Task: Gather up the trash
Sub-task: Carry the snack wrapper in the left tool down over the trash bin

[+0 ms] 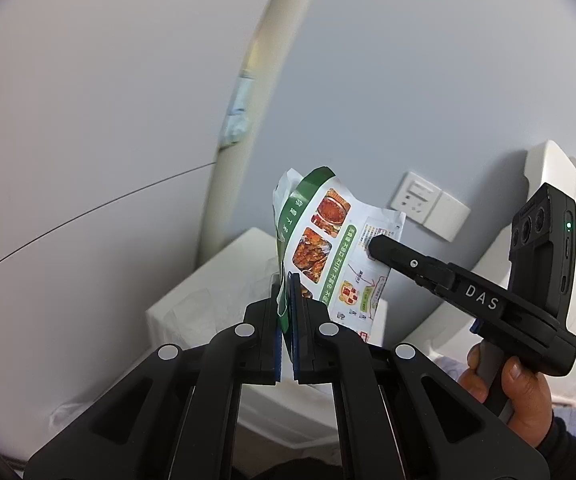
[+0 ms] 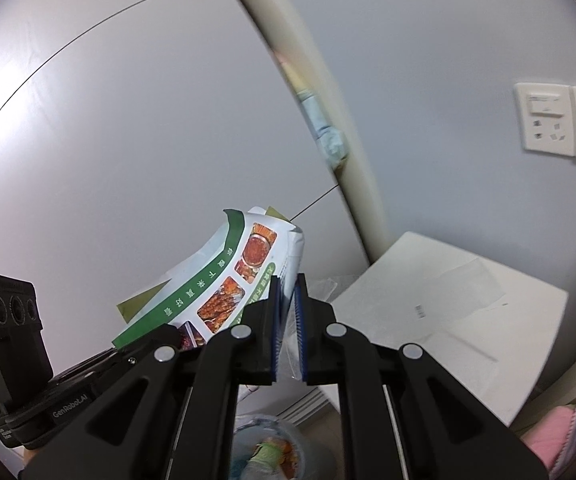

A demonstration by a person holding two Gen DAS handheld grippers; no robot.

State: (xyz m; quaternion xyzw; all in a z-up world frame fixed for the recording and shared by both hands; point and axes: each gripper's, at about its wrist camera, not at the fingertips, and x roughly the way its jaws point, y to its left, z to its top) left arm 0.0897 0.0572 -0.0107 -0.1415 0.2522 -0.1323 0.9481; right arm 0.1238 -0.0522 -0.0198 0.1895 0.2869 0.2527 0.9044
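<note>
Green-and-white food packet held up in the air in front of a grey wall, above a white box. Pinched at one edge by left gripper, at opposite edge by right gripper; both jaws narrow, clamped on packet. Bin with rubbish below. Wall socket at right.

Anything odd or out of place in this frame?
Nothing looks damaged or spilled. The food packet is crumpled and tilted, pinched at two edges by the left gripper and the right gripper above a bin holding wrappers.
</note>
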